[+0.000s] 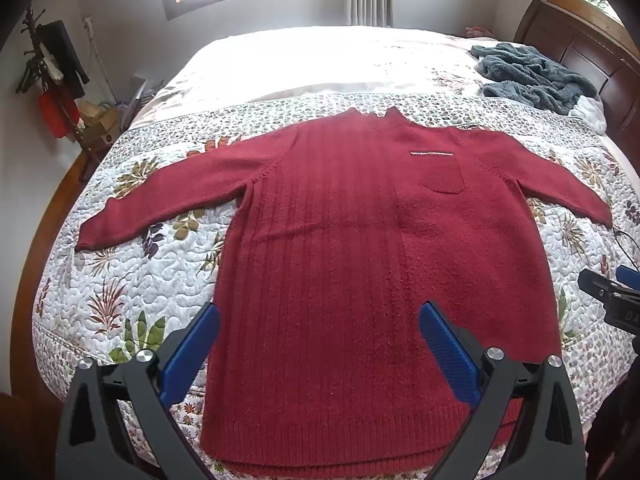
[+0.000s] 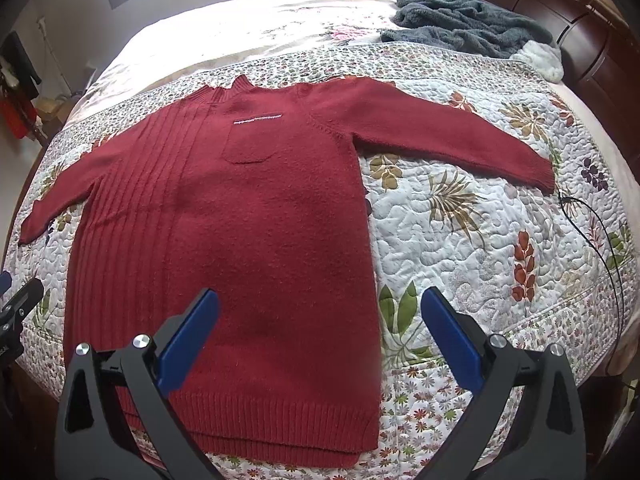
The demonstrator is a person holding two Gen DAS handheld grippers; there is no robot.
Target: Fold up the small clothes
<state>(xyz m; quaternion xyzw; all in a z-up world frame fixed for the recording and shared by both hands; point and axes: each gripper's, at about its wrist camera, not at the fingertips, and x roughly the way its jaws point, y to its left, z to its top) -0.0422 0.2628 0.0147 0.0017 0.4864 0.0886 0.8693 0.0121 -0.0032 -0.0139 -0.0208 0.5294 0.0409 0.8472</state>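
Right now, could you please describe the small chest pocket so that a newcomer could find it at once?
On the floral quilted bed lies a dark red sweater, spread flat with sleeves out. Just below its collar, on the plain unribbed half of the chest, sits the pocket. A thin silvery trim line above it sets it apart from the surrounding knit.

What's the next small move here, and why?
Probably bring the right tool out to the right sleeve cuff and grip it. The red sweater lies flat, face up on the quilt, both sleeves spread, nothing folded yet, and both tools are open and empty, left tool over the hem.
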